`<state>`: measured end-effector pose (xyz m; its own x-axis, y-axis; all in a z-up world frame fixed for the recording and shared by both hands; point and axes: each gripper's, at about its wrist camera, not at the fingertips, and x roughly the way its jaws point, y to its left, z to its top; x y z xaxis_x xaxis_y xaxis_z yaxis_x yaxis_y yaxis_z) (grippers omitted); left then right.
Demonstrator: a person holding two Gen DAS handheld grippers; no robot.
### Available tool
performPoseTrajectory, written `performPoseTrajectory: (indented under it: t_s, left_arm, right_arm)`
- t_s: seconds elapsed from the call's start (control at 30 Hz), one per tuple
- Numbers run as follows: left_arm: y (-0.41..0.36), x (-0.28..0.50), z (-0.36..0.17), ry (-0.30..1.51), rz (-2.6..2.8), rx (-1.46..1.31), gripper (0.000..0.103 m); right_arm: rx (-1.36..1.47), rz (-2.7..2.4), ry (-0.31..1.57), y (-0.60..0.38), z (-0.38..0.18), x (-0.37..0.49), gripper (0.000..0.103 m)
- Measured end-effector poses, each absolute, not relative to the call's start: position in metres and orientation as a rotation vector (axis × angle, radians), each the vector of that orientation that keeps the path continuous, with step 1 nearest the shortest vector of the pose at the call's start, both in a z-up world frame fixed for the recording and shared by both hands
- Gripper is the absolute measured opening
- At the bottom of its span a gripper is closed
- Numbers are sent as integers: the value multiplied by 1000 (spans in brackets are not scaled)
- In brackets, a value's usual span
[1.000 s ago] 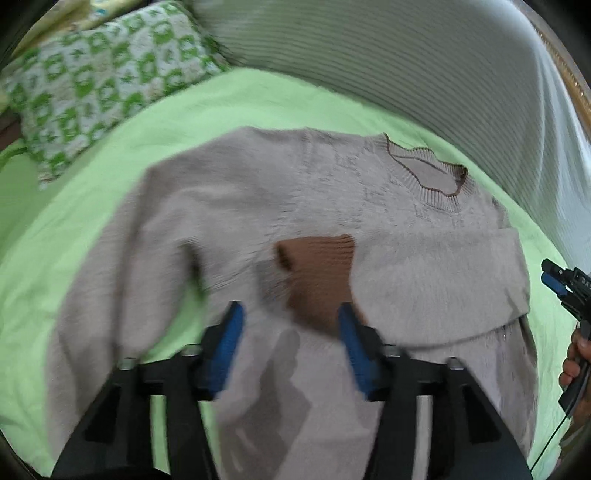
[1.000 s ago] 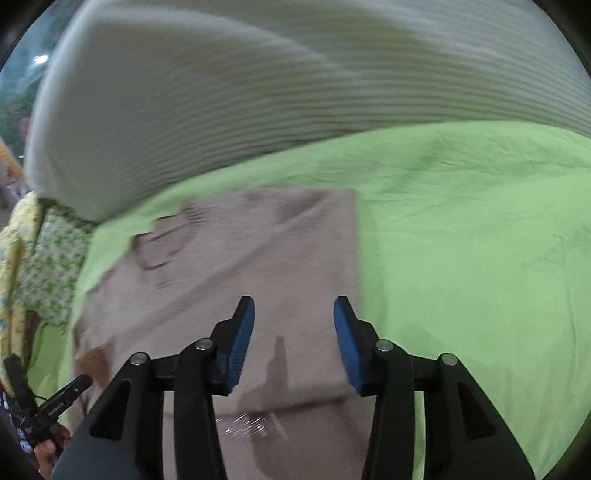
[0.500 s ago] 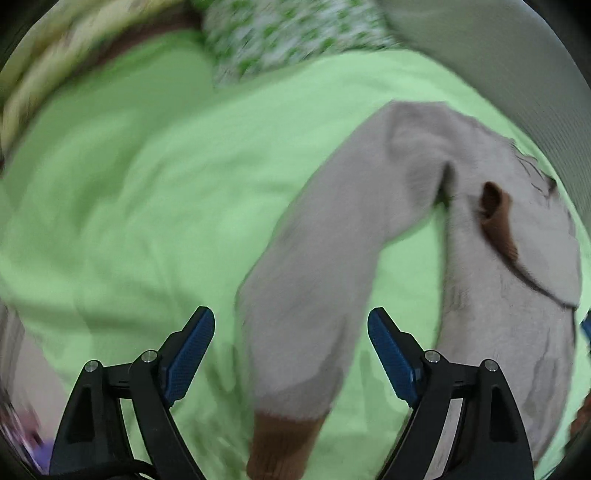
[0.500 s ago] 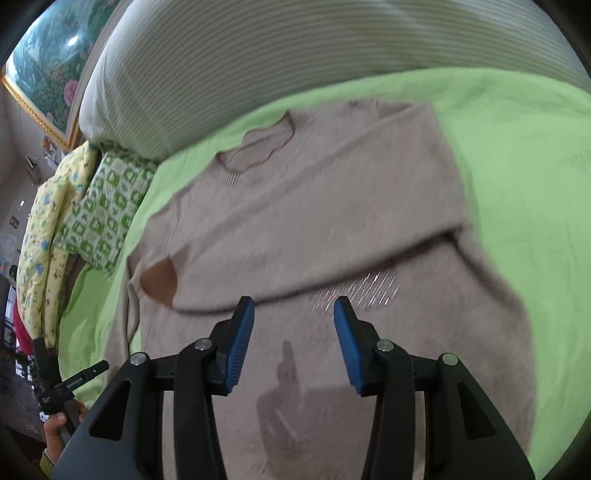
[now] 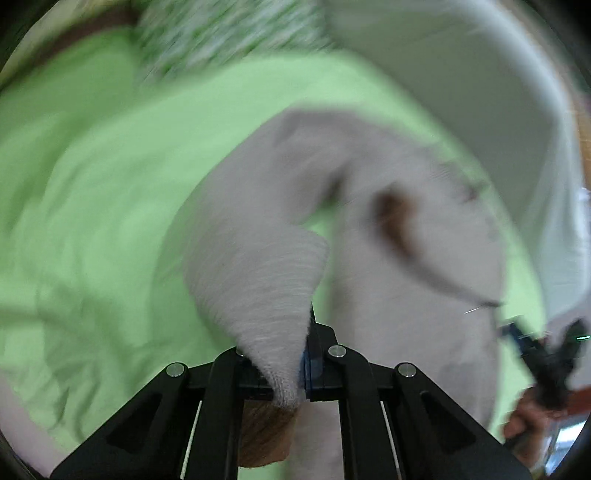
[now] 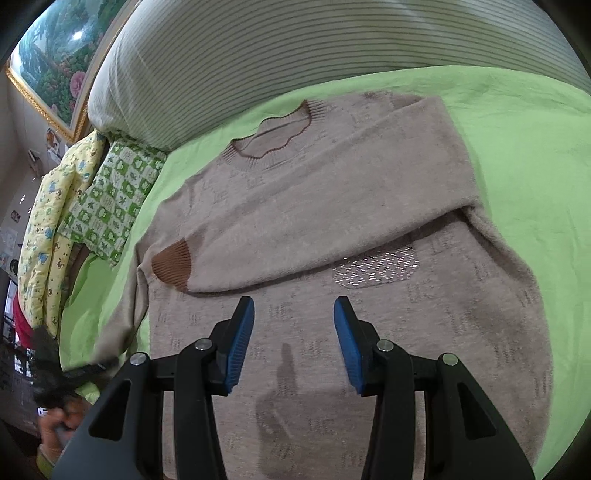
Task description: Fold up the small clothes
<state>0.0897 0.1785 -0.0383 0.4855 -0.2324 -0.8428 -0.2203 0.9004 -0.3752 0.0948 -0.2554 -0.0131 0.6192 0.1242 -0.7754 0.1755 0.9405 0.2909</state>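
- Left wrist view, and it is blurred: the left gripper point(image 5: 301, 363) sits at bottom centre with its jaws just closed tight on the sweater's sleeve point(image 5: 258, 273), pinching it right above the brown cuff point(image 5: 264, 439), which hangs below the fingers.
- The sleeve rises from the jaws as a lifted cone of beige knit and runs up to the shoulder at mid-frame.
- The rest of the sweater point(image 5: 417, 295) lies to the right on the lime-green bed sheet point(image 5: 92, 192), with the other brown cuff point(image 5: 395, 221) a dark smear on its chest.
- At the lower right edge, the right gripper point(image 5: 543, 354) shows as a dark blur with a hand point(image 5: 524, 424) under it.
- Upper left holds a green patterned pillow point(image 5: 207, 33); a pale striped cushion point(image 5: 461, 74) fills the upper right.
- Right wrist view, nice and sharp: the right gripper point(image 6: 293, 345) hovers at bottom centre, blue pads partly apart, nothing between them, above the sweater's lower front.
- The sweater point(image 6: 332, 229) spreads face up across the sheet point(image 6: 524, 122), brown-trimmed collar point(image 6: 280, 129) toward the top.
- One sleeve point(image 6: 332, 206) is folded across the chest, its brown cuff point(image 6: 171, 264) at centre left.
- A silvery patch point(image 6: 376, 269) glints just below that folded sleeve.
- Left edge: green checked pillow point(image 6: 110, 199), yellow floral quilt point(image 6: 48, 229), and a framed flower painting point(image 6: 48, 62) in the top corner.
- The striped cushion point(image 6: 295, 44) spans the top.
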Motion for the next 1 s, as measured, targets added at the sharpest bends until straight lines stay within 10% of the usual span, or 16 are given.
performPoseTrajectory:
  t_s: [0.27, 0.43, 0.53, 1.0]
  left_arm:
    - [38, 181, 88, 809, -364, -372, 8]
    - [-69, 229, 52, 917, -463, -240, 39]
    - [-88, 230, 12, 999, -434, -168, 41]
    - [83, 186, -88, 1142, 14, -55, 52]
  right_arm:
    - [378, -71, 882, -284, -3, 91, 46]
    - [410, -109, 865, -304, 1, 93, 46]
    - [432, -127, 870, -316, 1, 94, 46]
    - [499, -82, 921, -327, -20, 127, 46]
